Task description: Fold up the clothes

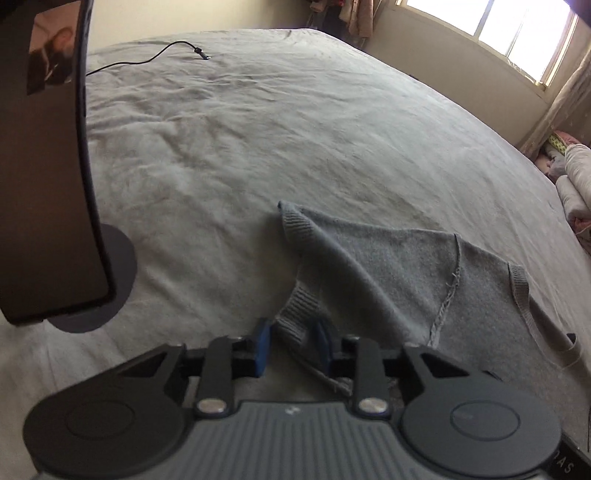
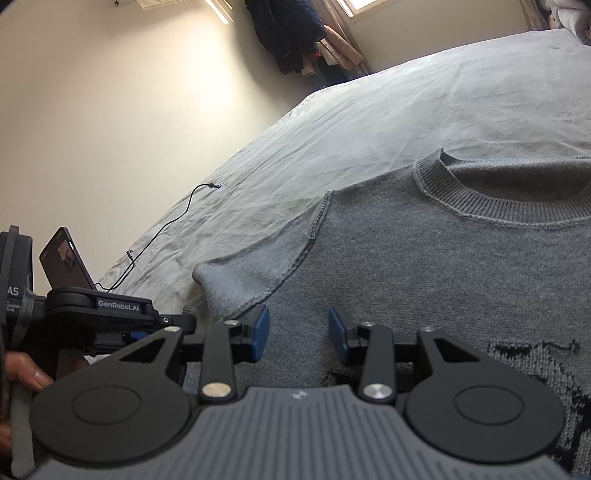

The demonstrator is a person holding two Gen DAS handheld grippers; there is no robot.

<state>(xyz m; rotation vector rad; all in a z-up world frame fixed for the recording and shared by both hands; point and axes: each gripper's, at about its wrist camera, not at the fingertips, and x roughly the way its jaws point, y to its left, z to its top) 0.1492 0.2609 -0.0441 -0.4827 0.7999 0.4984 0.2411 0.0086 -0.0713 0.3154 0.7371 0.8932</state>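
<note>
**One grey sweater on the bed, two grippers over it**

There is one grey sweater (image 2: 424, 266), one phone on a stand (image 1: 48, 177) and one black cable (image 1: 147, 61); all lie on a wide bed with a wrinkled pale sheet (image 1: 277, 129), in a room with a window (image 1: 495, 22) and hanging clothes (image 2: 295, 33); the sweater lies flat, collar (image 2: 495, 206) toward the far side, sleeve out to the left; left gripper (image 1: 291, 345) has its blue pads narrowly apart around the ribbed cuff (image 1: 295, 314), whether they pinch it I cannot tell; right gripper (image 2: 297, 334) is spread wide above the sweater body, holding nothing

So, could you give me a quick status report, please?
Left gripper open, fingers astride sleeve cuff. Right gripper open over sweater. Sweater flat on bed, sleeve folded in. Cable far off.
</note>
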